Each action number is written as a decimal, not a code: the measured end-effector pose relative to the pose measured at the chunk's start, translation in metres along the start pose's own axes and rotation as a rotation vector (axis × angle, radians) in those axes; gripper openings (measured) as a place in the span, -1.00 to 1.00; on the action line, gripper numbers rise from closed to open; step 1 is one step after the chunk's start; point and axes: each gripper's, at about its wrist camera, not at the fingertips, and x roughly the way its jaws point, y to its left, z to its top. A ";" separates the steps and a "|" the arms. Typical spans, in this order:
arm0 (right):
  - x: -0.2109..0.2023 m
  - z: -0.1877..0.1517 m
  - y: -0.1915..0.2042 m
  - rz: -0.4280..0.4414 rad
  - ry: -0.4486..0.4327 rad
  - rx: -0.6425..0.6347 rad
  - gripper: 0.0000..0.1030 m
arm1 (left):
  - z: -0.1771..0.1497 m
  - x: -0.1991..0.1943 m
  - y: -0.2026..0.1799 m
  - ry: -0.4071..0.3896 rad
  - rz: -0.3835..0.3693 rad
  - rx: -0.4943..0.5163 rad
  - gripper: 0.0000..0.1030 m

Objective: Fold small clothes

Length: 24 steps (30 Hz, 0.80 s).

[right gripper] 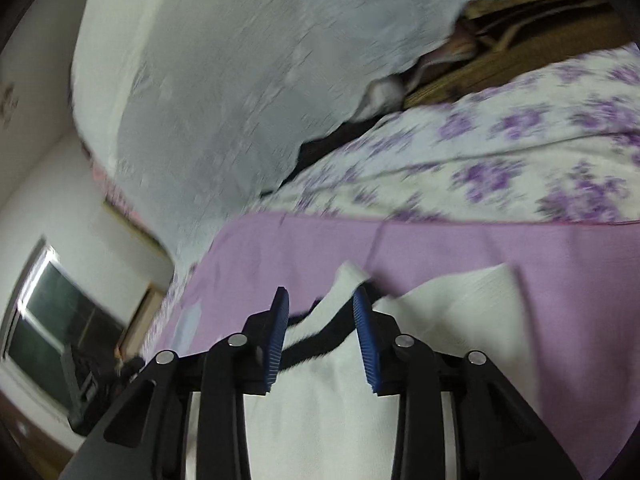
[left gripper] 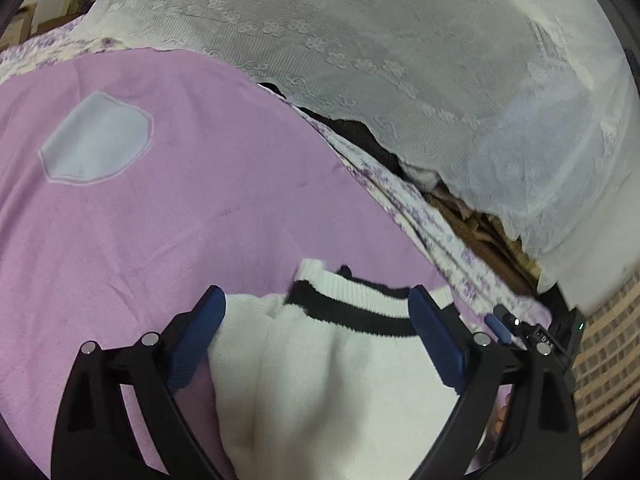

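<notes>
A small white knit garment [left gripper: 320, 380] with a black stripe near its ribbed edge lies on a purple blanket [left gripper: 160, 220]. My left gripper [left gripper: 316, 294] stands wide open over it. Its blue pads [left gripper: 200, 336] sit on either side of the cloth and do not press it. In the right wrist view the same white garment [right gripper: 320, 400] runs under my right gripper [right gripper: 321, 294]. Those jaws stand partly open, and the striped edge [right gripper: 316, 350] shows in the gap, untouched by the pads [right gripper: 276, 344].
A pale blue patch [left gripper: 96, 138] is sewn on the blanket at the left. A white lace cover [left gripper: 400, 60] is heaped behind, over dark and brown bedding [left gripper: 480, 232]. A purple floral sheet [right gripper: 480, 160] borders the blanket [right gripper: 440, 248]. A window [right gripper: 48, 320] shows at far left.
</notes>
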 end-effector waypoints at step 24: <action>0.013 -0.019 0.012 -0.117 0.031 -0.133 -0.19 | -0.033 0.039 -0.034 0.035 0.278 0.187 0.82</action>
